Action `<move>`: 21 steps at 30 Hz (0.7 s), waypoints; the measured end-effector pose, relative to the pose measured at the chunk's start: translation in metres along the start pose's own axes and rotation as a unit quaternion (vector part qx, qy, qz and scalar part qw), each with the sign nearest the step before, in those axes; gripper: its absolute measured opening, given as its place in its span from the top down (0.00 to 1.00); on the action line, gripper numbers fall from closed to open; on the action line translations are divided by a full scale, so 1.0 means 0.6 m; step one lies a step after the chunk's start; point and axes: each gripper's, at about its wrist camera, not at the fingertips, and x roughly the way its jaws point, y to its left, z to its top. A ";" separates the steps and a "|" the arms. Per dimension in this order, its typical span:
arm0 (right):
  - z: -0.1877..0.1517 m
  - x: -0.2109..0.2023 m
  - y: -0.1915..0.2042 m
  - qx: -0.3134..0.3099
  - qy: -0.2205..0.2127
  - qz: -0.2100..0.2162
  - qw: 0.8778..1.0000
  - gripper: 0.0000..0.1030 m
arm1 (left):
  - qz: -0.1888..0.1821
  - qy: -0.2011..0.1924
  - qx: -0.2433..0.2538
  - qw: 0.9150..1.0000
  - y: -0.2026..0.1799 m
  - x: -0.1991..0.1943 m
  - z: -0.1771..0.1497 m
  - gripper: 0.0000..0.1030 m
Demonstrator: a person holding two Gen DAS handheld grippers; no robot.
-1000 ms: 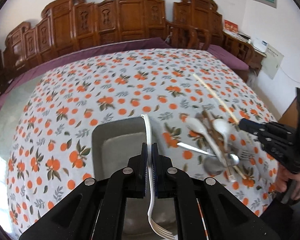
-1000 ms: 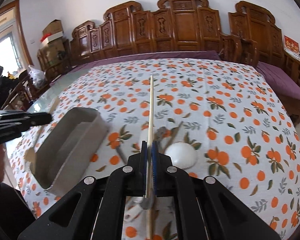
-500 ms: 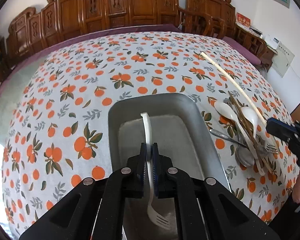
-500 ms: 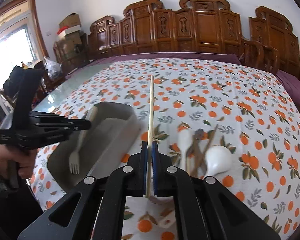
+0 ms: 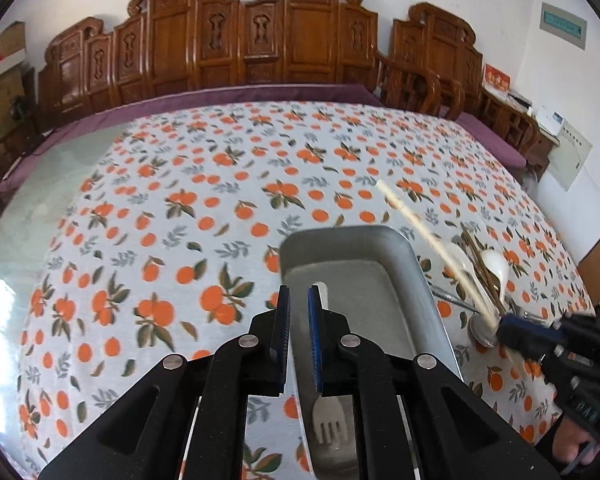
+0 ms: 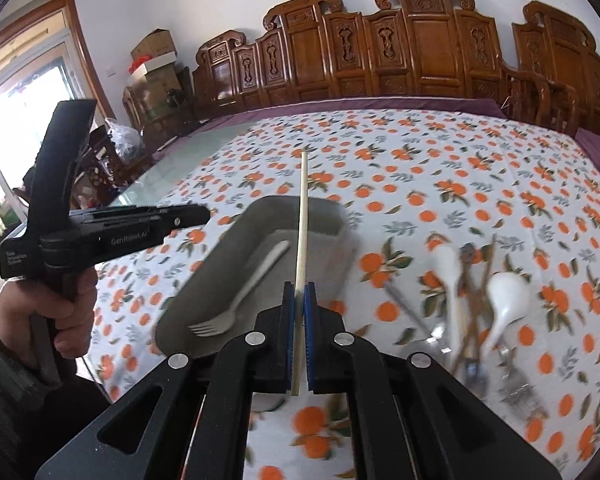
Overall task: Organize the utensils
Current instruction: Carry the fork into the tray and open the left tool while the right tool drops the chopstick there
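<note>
Found right claw pinched on a pale chopstick, pads pressed against its lower part, with the stick pointing forward and away from the claw. Saw the chopstick's far end cross the back wall of a grey tray in the right wrist view; could not tell how high above the tray. Found left claw slightly spread, with nothing between the pads. Noted a pale fork lying flat on the tray floor, tines toward the near end, handle toward the far end, apart from both claws. Noted the tray resting on an orange-print tablecloth. Saw a loose pile of utensils on the cloth just beside the tray's right side: two white spoons, dark chopsticks and metal cutlery, partly blurred. Saw a hand gripping the left claw's handle at the left edge of the right wrist view. Noted carved wooden chairs along the far side of the table.
</note>
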 end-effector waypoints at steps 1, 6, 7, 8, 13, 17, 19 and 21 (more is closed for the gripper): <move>-0.003 0.005 0.008 0.002 0.004 0.004 1.000 0.94 | -0.001 -0.002 -0.002 1.000 0.004 -0.003 0.001 0.93; -0.012 0.031 0.039 0.007 0.021 0.003 1.000 0.94 | 0.003 -0.008 -0.012 1.000 0.022 -0.011 0.003 0.92; -0.013 0.036 0.043 0.009 0.024 0.003 1.000 0.94 | 0.003 -0.010 -0.015 1.000 0.026 -0.012 0.003 0.92; -0.014 0.042 0.047 0.010 0.027 0.002 1.000 0.94 | 0.003 -0.011 -0.016 1.000 0.028 -0.014 0.004 0.92; -0.010 0.068 0.055 0.022 0.034 -0.002 0.999 0.95 | 0.003 -0.015 -0.020 1.000 0.032 -0.019 0.003 0.92; -0.007 0.083 0.055 0.029 0.034 0.003 0.999 0.98 | 0.004 -0.015 -0.018 1.000 0.032 -0.018 0.003 0.92; -0.008 0.091 0.054 0.031 0.040 0.010 0.999 0.98 | 0.004 -0.015 -0.019 1.000 0.032 -0.018 0.003 0.92; -0.008 0.089 0.052 0.033 0.036 0.023 0.999 0.98 | 0.005 -0.014 -0.018 1.000 0.031 -0.018 0.003 0.92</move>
